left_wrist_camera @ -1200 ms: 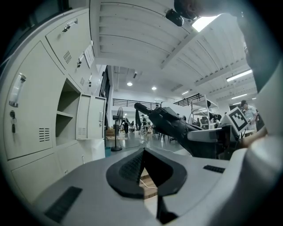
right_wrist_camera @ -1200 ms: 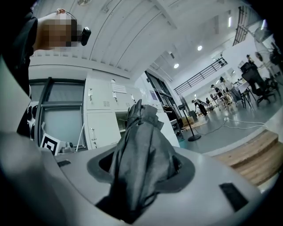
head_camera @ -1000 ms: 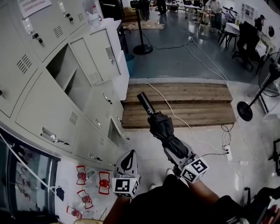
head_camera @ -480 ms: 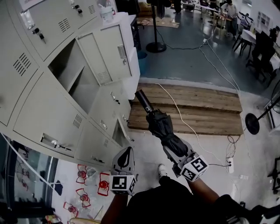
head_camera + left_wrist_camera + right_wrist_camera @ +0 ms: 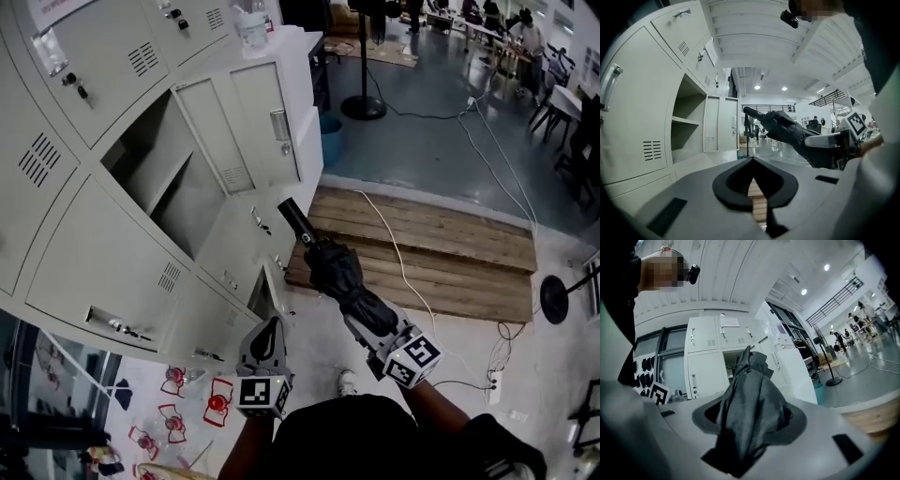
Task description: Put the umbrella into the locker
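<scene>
- The umbrella (image 5: pixel 339 274), folded and black, hangs in the air in front of the locker (image 5: pixel 103 272) and is not inside yet. Its handle end points ahead at the locker front, lower than the open compartment (image 5: pixel 159 178).
- My right gripper (image 5: pixel 373 326) is clamped on the bunched cloth end, so most of the umbrella sticks out past the jaws.
- My left gripper (image 5: pixel 271 330) is closed on nothing, held low beside the right one.
- I only have soft cloth in the grip, so I think the umbrella could twist or slide if the handle bumps anything.
- The open door (image 5: pixel 246 122) juts out just beside the opening. The long handle could catch it or the shelf edge if I aim too low.
</scene>
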Tool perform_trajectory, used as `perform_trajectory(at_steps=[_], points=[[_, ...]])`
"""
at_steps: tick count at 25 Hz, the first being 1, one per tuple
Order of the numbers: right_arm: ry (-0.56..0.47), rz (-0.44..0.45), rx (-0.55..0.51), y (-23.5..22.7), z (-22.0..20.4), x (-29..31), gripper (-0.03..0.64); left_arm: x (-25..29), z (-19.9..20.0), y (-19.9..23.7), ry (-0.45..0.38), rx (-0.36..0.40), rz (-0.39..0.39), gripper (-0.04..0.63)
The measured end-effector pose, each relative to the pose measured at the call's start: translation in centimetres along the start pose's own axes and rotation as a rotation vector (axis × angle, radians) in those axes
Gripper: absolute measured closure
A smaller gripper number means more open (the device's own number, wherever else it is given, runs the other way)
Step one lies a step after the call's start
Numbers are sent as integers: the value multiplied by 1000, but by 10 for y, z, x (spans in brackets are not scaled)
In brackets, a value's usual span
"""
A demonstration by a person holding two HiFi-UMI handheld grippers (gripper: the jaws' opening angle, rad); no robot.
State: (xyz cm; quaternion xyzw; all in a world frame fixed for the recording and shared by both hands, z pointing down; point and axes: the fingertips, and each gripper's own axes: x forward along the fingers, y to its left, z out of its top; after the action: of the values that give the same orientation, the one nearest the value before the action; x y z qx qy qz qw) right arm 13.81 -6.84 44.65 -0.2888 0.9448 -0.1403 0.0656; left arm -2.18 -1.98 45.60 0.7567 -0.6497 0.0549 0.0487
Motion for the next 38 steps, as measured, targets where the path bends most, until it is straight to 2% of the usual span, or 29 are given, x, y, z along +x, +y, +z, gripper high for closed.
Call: perform_trajectory(at_steps=[5,9,15,20,24,28,33,38], points=[[11,77,24,-19,4,28,402,15,6,19,17,-13,94,597],[35,134,-13,-23,3,53,402,17,3,41,-2,-27,182,597],[118,200,34,-16,-11,97,402,15,4,74,34,-36,274,597],[142,236,19,-12,-21,141,402,20,-1,116,37,-40,332,597],[161,244,17,-11,-27,171,402,32,4,137,32,-51,321,597],[150,215,64,-16,-32,207,402,44,4,166,19,-37,312,597],[182,203,36,-15,-41,243,402,59,3,199,29,-57,291,597],[214,194,27,-13,-50,276,402,77,7,221,10,-32,245,597]])
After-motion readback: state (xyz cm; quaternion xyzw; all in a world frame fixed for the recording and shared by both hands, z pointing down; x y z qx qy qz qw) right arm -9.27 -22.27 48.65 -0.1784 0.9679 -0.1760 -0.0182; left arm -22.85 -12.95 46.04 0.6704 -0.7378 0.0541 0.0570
